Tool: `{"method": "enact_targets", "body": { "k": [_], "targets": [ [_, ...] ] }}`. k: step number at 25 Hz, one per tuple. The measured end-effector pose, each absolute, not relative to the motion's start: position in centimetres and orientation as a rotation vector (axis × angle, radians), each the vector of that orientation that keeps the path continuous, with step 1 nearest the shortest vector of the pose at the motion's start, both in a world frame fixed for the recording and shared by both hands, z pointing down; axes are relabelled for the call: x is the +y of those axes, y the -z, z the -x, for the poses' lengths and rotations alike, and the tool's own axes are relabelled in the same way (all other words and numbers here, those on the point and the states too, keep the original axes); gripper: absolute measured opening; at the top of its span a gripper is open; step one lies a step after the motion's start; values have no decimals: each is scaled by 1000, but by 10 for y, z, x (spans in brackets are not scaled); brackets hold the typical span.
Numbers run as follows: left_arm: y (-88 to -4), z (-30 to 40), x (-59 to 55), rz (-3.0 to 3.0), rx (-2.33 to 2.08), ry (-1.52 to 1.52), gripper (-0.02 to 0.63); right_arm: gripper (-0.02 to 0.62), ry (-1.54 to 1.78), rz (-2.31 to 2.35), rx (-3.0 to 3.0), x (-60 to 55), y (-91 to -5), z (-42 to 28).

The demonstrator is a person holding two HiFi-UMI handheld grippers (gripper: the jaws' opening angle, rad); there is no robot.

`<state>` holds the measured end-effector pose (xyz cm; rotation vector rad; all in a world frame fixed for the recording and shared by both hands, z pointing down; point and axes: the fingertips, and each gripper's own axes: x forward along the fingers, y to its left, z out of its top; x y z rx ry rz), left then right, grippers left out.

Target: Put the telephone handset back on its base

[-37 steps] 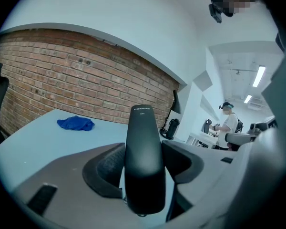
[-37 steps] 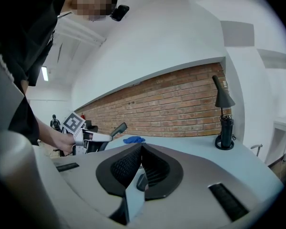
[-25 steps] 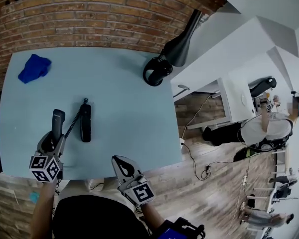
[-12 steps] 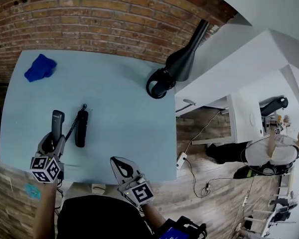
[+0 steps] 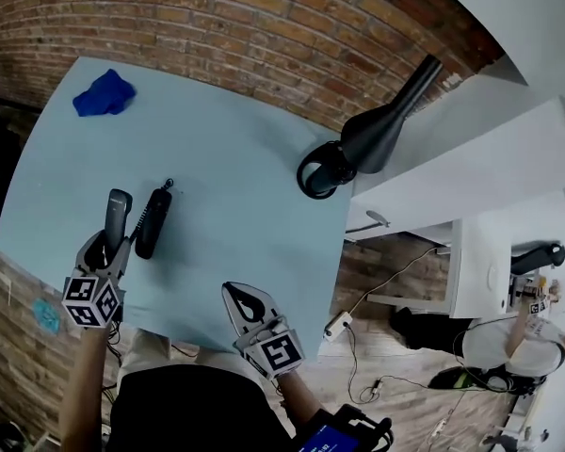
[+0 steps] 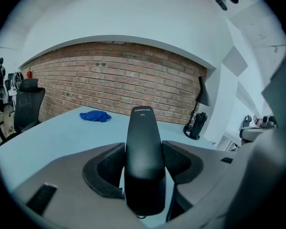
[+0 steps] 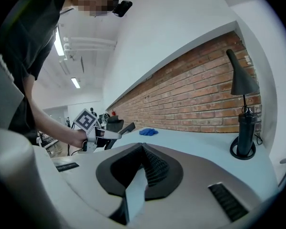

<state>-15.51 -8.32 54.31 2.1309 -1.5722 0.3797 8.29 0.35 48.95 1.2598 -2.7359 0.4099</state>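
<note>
Pale blue table [image 5: 254,177] carries everything. Black lamp [image 5: 381,135]: far right of the base [image 5: 153,222], at the table's corner. My left tongs [image 5: 113,246]: near-left of the base, jaws partway in, clamped on the handset [image 5: 119,210] at its lower end. My right tongs [image 5: 235,298]: near-right of the base, at the table's front edge, jaws pressed together, nothing between them. Blue cloth [image 5: 105,94]: well beyond the base, far-left. Handset sits just left of the base, roughly parallel, not seated on it.
</note>
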Motion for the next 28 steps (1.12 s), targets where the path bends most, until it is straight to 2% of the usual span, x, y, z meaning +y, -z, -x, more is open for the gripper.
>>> {"method": "enact_targets", "body": {
  "k": [11,28],
  "targets": [
    [-586,120,-98,-2113,-1586,-470,273,12,-465,-1259,-2689,18,-509,-121],
    [-660,114,-125,-1995,-1572,-623,273,12,-491,-1346,-2602,31,-526,-157]
  ]
}}
